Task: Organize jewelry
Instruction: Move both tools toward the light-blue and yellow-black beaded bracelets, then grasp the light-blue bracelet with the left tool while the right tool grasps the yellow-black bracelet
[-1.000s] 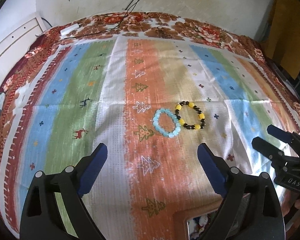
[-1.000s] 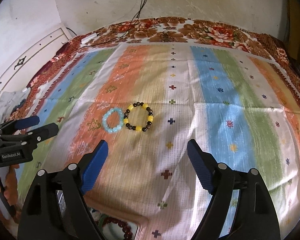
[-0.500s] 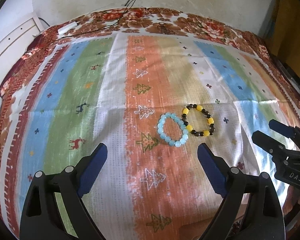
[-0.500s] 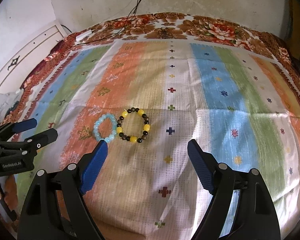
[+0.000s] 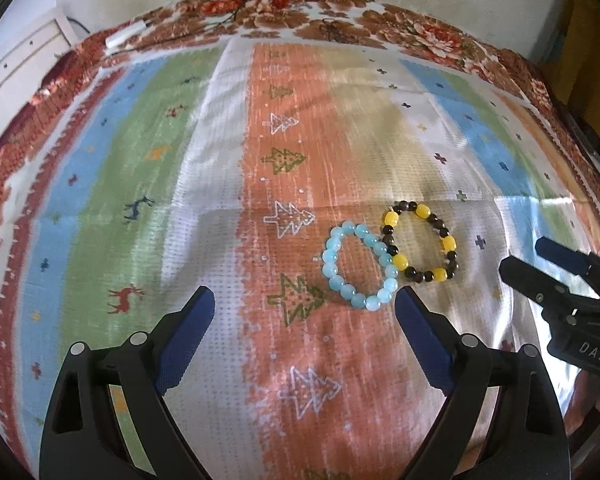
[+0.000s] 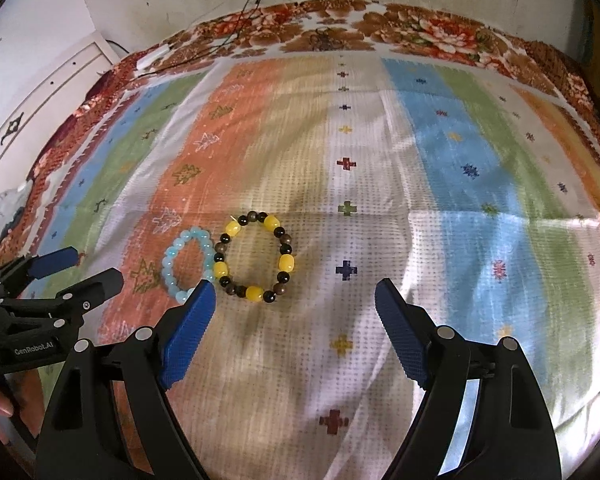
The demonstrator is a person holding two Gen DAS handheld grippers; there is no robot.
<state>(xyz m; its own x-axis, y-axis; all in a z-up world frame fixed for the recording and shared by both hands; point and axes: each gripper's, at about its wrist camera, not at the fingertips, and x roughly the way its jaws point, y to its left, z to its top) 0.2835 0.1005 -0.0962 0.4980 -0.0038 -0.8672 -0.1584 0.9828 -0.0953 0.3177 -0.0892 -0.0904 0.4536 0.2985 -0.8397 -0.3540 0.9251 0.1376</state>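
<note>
Two bracelets lie on the cloth, and they are the only jewelry in sight: one ring of pale blue glassy beads [image 5: 359,265] and one ring of yellow and dark brown beads [image 5: 421,247]. The two loops touch side by side. The pale blue bead bracelet sits just ahead of the left gripper [image 5: 305,311], nearer its right finger than its left. The yellow and dark bead bracelet [image 6: 255,257] lies just ahead of the right gripper [image 6: 294,300], toward its left finger, whose tip overlaps the blue loop's near edge in that view.

Both grippers are spread wide and hold nothing; each hangs above the striped, patterned cloth [image 6: 460,208] that covers the bed. No box, tray or dish for the jewelry shows in either view.

By my reading the organizing has scarcely begun: neither bracelet is gripped or put away, so both pick-ups and placements remain.
</note>
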